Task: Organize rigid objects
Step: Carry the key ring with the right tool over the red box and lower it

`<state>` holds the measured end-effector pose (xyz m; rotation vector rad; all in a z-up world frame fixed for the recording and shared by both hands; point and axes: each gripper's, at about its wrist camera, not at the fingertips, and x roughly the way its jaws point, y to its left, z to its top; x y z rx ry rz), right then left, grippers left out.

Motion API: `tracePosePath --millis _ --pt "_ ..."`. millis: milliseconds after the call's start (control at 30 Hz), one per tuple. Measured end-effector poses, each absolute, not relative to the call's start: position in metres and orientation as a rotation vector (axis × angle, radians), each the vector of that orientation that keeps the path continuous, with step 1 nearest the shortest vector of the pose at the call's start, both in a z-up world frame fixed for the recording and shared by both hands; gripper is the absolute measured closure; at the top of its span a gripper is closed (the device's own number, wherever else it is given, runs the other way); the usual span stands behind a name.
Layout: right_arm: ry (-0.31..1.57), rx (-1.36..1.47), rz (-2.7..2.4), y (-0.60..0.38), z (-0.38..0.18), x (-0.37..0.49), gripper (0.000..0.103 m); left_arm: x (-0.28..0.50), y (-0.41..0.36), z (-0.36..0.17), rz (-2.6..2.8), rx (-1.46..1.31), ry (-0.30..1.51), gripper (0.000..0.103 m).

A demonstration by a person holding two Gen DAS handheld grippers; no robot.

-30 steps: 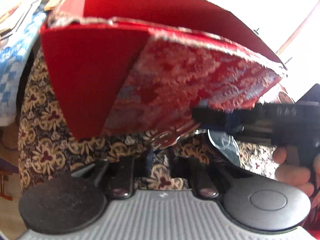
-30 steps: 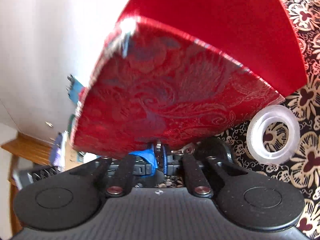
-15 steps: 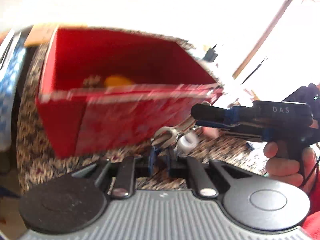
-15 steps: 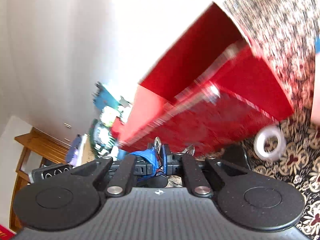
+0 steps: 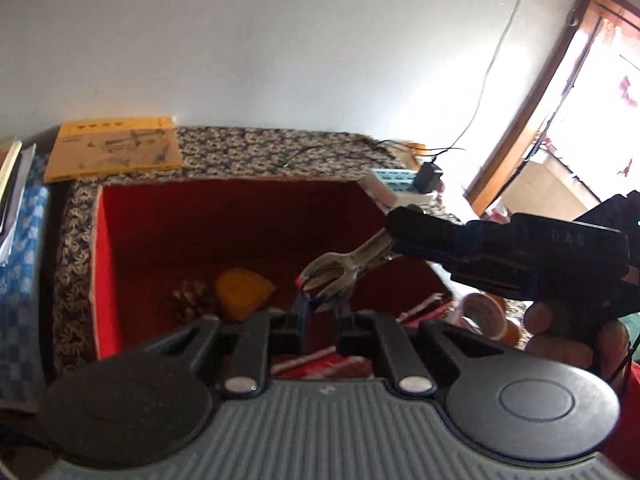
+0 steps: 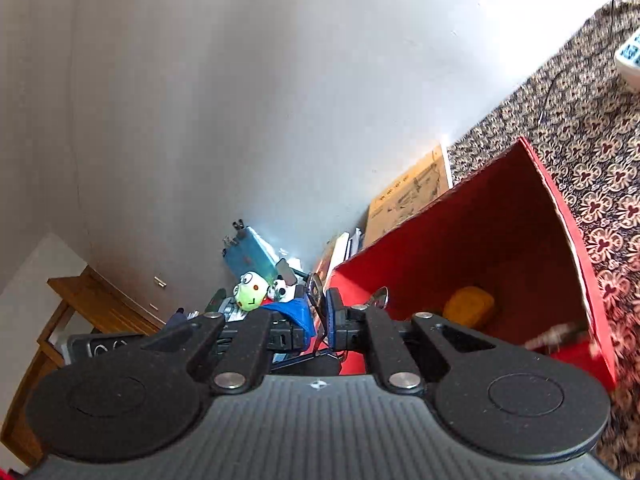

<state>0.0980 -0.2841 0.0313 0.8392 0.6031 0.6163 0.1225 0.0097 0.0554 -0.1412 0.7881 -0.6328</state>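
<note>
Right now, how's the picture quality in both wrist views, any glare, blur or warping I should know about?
Left wrist view: the window at the right is blown out white, the wall's edge bows with fisheye warp, and the red box interior is fairly sharp. Right wrist view: even light on the wall, but the red box's near corner smears with motion blur.

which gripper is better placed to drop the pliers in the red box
Right. The right gripper is shut on the pliers and holds them above the open red box. The left gripper is open with nothing between its fingers, below the pliers' tips.
</note>
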Motion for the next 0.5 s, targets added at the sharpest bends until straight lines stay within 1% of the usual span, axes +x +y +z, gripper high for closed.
tracePosePath --millis 233,500 --pt "0.804 0.901 0.573 -0.272 -0.006 0.151 0.103 0.169 0.016 -0.001 -0.541 -0.114 0.948 0.097" --pt "0.999 0.795 0.527 -0.237 -0.014 0.179 0.103 0.184 0.013 -0.018 -0.452 -0.076 1.045 0.098"
